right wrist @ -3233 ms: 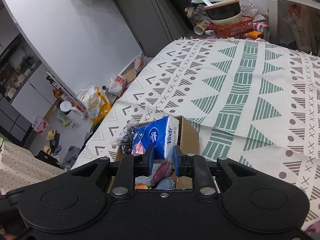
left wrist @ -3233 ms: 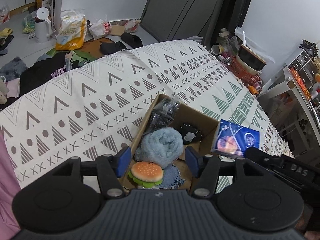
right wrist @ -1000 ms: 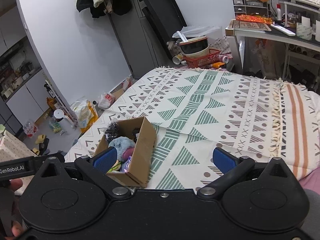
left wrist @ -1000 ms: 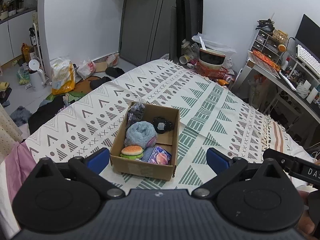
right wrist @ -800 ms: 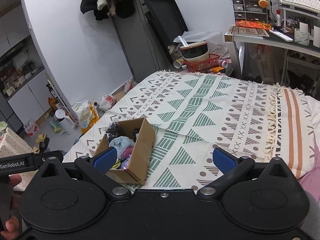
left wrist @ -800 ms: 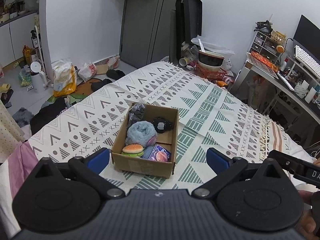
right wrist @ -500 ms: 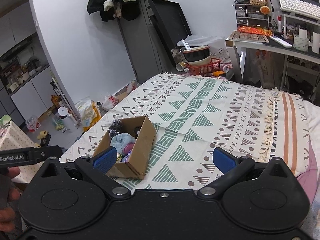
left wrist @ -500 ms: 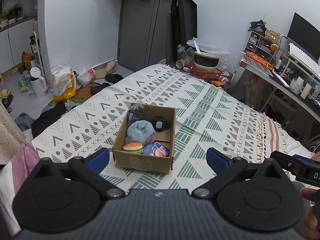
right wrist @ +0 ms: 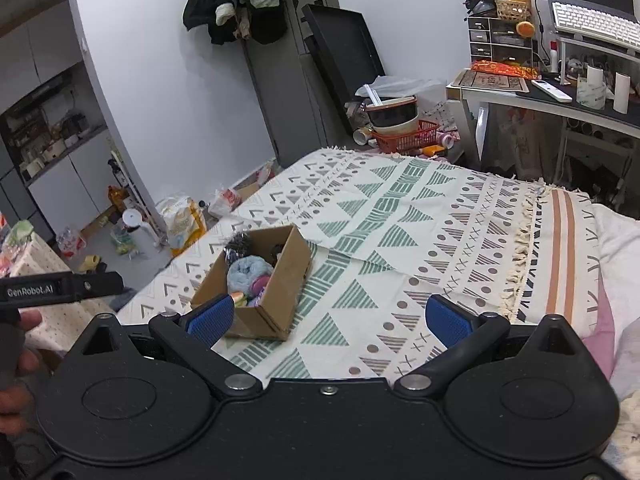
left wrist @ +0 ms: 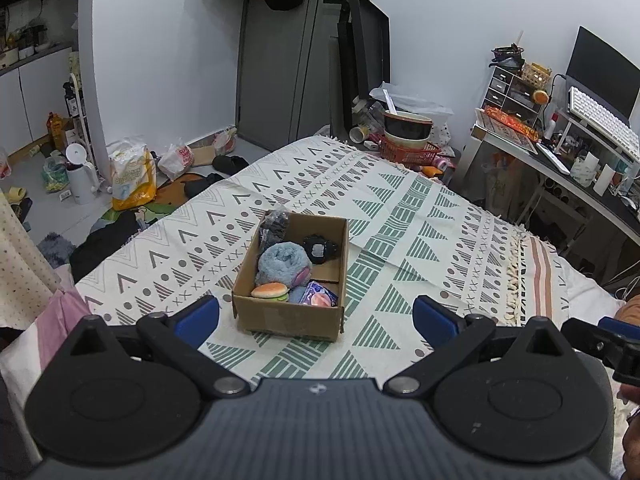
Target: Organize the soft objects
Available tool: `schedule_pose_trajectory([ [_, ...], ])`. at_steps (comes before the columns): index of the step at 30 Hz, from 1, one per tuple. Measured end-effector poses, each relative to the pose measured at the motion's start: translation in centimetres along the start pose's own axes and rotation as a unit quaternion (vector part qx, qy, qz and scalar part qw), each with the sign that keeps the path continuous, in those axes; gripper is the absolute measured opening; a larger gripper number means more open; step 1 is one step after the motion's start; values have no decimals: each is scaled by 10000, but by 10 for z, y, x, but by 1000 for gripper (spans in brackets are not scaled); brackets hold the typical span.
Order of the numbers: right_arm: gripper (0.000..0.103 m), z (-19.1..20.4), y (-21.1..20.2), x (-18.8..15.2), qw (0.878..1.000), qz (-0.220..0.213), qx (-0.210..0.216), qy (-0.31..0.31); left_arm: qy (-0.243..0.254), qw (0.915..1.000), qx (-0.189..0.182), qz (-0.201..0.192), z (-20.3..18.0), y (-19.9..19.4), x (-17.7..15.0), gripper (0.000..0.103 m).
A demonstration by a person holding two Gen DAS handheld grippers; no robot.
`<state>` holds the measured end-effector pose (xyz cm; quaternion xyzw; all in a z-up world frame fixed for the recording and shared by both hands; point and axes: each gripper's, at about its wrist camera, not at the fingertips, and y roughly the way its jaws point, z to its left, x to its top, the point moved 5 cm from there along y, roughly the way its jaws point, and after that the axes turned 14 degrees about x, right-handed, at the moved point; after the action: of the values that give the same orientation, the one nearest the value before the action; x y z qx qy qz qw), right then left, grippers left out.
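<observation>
An open cardboard box point(left wrist: 288, 318) point(right wrist: 280, 296) sits on the patterned bedspread point(left wrist: 400, 216). Inside lie a rolled pale-blue towel point(left wrist: 282, 260) point(right wrist: 248, 270), a plush hamburger point(left wrist: 270, 291), a blue tissue pack point(left wrist: 318, 298), a black watch point(left wrist: 318, 249) and a dark bagged bundle point(left wrist: 274, 222). My left gripper point(left wrist: 316, 316) hangs open well back from the box, with nothing between its blue pads point(left wrist: 198, 318). My right gripper point(right wrist: 328, 318) is open too and holds nothing; the box lies ahead of its left pad point(right wrist: 210, 318).
Bags, a white kettle point(left wrist: 80, 174) and clothes litter the floor left of the bed. A red basket with bowls point(left wrist: 408, 140) stands beyond the far end. A desk with a keyboard point(left wrist: 600, 116) is at the right. A hand point(right wrist: 16, 356) holds the other gripper at the left.
The tissue pack that my right gripper held 3.2 s ago now lies in the box. Both grippers have opened wide and drawn back and upward, so the box looks smaller.
</observation>
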<state>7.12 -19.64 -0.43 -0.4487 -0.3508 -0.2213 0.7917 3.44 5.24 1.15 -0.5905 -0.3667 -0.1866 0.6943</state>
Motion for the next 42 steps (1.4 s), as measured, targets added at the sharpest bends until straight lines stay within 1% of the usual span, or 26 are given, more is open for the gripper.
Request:
schedule_pose_trajectory([
  [4,103,3,-6,-1,9999,-37,62,-74,2,10000,15,-63,2,-10,-1,102],
  [8,103,5,-7,-3,9999,28,73,-139,34,9999,39,-107,2,-17,-1,102],
  [12,103,5,-12,-3,9998,-3,165,-72,71,9999,38,-104,1,-21,-3,102],
  [14,103,5,-13,-2,9999,-22,132,-93,73,9999,28,-106,1,-23,-3,102],
  [37,103,9,-17,-4,9997,4,74,-235,62,9999,32,-75,0,-25,-10,102],
  [42,103,8,-15,-5,9998,56,45,-211,94,9999,15,-63,-2,-25,-16,102],
])
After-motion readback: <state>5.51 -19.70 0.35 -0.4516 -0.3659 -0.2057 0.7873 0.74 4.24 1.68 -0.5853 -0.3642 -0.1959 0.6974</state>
